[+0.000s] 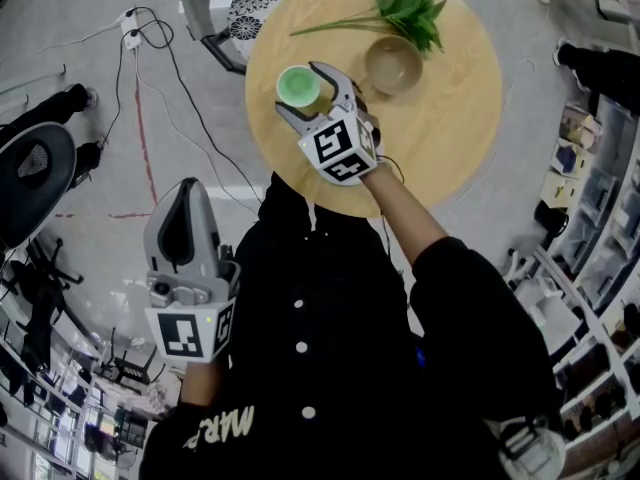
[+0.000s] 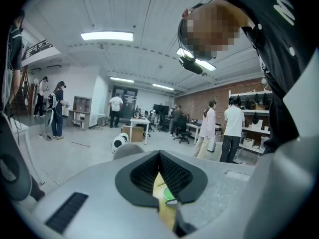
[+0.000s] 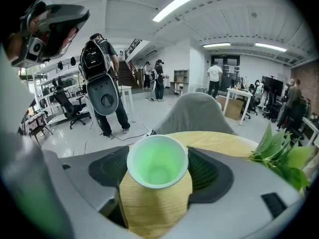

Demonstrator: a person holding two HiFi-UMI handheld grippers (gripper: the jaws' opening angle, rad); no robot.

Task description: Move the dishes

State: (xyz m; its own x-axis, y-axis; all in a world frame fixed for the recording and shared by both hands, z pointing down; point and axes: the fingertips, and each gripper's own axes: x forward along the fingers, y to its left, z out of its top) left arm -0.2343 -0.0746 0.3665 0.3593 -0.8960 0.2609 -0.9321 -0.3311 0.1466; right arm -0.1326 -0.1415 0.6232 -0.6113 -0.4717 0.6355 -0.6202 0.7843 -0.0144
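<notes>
Beside the person's torso, the grey left gripper (image 1: 188,190) hangs off the table with its jaws pressed together on nothing. Farther out, the right gripper (image 1: 303,91) clamps an upright pale green plastic cup (image 1: 297,84) at the left part of the round light-wood table (image 1: 450,118). Beyond these sit a tan ceramic bowl (image 1: 393,64) and, farthest, a green leafy sprig (image 1: 410,8).

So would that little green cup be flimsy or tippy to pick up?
Probably light: the green cup looks empty and thin-rimmed. It may flex if squeezed hard, since the right gripper has its jaws closed on the cup's sides. Standing upright and small on the round wooden table, it could tip from a sideways nudge.
</notes>
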